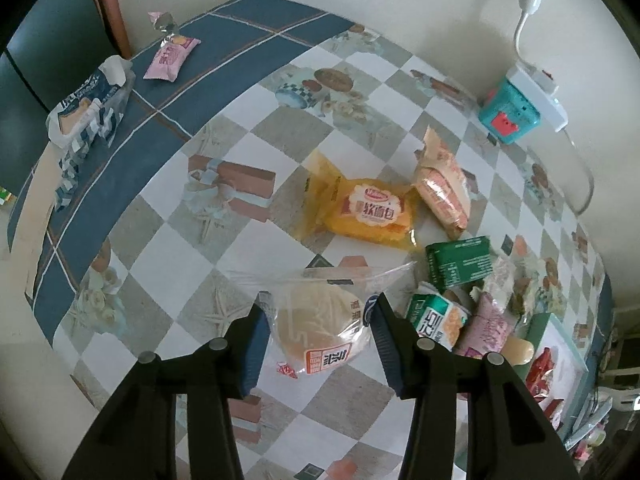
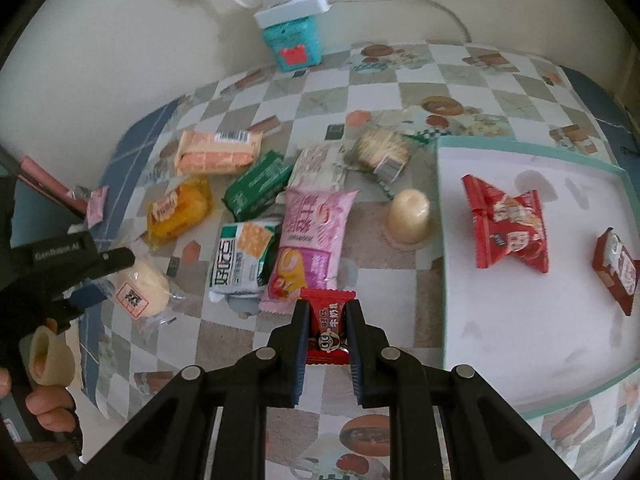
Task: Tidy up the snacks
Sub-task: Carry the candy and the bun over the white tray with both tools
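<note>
My left gripper (image 1: 318, 320) is shut on a pale round bun in a clear wrapper (image 1: 316, 324), held above the checked tablecloth. The right wrist view shows that same bun (image 2: 140, 288) at the left, in the left gripper's black fingers (image 2: 92, 264). My right gripper (image 2: 328, 334) is shut on a small red candy packet (image 2: 329, 326), just left of a white tray with a teal rim (image 2: 520, 152). Two red packets (image 2: 506, 226) (image 2: 616, 268) lie in the tray. Loose snacks lie in a cluster: a yellow bread pack (image 1: 372, 210), a pink pack (image 2: 312, 240), a cracker pack (image 2: 242, 258).
A peach wafer pack (image 1: 442, 188), a green pack (image 1: 460, 262) and a jelly cup (image 2: 408, 216) also lie on the table. A teal box (image 2: 292, 42) and a white power strip (image 2: 296, 2) stand by the wall. At the far blue border lie a blue-white bag (image 1: 88, 108) and a pink packet (image 1: 172, 56).
</note>
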Action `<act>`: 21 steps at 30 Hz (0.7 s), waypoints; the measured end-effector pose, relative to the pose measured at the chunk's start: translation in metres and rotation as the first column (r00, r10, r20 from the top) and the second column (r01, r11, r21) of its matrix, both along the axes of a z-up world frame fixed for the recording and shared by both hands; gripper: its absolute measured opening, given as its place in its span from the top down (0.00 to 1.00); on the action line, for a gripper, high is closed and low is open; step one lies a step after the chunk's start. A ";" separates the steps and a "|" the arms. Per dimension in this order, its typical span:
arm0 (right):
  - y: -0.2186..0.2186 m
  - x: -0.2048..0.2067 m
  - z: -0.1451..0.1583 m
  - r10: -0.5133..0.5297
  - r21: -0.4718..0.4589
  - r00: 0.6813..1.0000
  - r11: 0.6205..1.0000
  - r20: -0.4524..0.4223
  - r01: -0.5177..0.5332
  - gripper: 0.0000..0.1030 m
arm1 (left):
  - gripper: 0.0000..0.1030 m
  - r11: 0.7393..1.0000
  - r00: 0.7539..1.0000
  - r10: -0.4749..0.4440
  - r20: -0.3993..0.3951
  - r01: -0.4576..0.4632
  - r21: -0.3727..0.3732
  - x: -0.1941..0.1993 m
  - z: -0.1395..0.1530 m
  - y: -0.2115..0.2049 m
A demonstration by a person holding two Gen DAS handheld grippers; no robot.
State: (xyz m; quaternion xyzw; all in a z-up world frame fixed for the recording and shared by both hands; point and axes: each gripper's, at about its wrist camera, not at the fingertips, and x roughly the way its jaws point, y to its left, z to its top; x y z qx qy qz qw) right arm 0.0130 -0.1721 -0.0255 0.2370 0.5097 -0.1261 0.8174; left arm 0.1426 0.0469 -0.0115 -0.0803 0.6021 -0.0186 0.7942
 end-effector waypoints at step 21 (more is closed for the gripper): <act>-0.054 -0.029 0.006 -0.140 0.001 0.990 0.990 0.008 0.140 0.82 | 0.51 0.999 0.991 -0.048 0.127 0.050 -0.015 -0.025 0.043 -0.023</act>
